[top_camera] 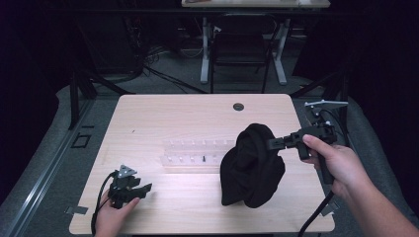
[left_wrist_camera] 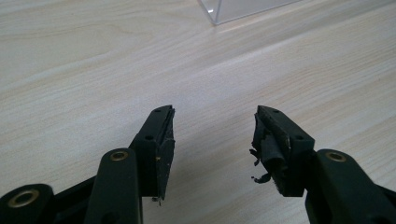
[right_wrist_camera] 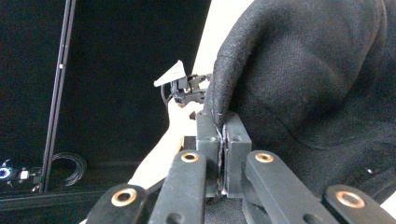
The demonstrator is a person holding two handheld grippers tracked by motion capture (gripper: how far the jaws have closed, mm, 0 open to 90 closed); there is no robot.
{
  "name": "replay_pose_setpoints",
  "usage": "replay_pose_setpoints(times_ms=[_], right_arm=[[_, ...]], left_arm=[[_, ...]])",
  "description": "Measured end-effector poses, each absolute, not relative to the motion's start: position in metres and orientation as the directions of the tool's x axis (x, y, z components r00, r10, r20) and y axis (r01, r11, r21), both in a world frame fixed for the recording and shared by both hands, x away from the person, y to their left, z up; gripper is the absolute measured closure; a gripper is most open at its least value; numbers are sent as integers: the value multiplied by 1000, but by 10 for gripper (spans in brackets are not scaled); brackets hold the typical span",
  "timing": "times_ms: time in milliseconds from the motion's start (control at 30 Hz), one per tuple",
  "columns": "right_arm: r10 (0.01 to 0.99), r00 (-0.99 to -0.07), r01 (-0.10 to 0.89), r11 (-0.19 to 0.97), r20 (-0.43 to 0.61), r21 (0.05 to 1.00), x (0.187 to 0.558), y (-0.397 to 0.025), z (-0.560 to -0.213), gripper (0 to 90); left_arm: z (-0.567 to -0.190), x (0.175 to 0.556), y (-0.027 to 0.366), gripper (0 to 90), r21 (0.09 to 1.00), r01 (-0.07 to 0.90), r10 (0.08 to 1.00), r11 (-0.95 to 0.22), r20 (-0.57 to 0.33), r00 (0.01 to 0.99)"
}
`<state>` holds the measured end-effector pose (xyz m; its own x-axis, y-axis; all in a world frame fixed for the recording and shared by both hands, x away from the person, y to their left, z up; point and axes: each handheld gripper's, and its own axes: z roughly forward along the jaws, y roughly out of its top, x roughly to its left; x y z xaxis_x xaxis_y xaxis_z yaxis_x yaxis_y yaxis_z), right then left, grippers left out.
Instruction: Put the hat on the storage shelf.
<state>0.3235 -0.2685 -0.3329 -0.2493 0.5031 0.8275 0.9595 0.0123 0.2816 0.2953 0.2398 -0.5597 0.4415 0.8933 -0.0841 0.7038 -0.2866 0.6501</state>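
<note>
1. Right gripper (top_camera: 271, 143) is clamped on a fold of the black cloth (top_camera: 252, 168) — lifted at the table's (top_camera: 197, 118) four o'clock.
2. Left gripper (top_camera: 143, 190), jaws wide, idles at eight o'clock — folding looks barely begun.

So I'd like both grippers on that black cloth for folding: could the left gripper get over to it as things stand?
Probably yes. The left gripper is open on bare tabletop, and the wood between it and the black cloth looks free; the clear plastic rack sits farther back. The right gripper pinches the cloth.
</note>
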Motion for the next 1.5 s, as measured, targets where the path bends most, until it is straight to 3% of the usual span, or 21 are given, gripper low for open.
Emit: replay_pose_setpoints(times_ms=[500,1500], right_arm=[[489,-282,946,-2,826,325,337,-263,-315,881],[477,-325,912,-71,817,405,389,-232,-296,881]], left_arm=[[-560,296,240,408,654,702,891,-281,-94,444],[-561,297,240,393,648,702,886,-296,-89,456]])
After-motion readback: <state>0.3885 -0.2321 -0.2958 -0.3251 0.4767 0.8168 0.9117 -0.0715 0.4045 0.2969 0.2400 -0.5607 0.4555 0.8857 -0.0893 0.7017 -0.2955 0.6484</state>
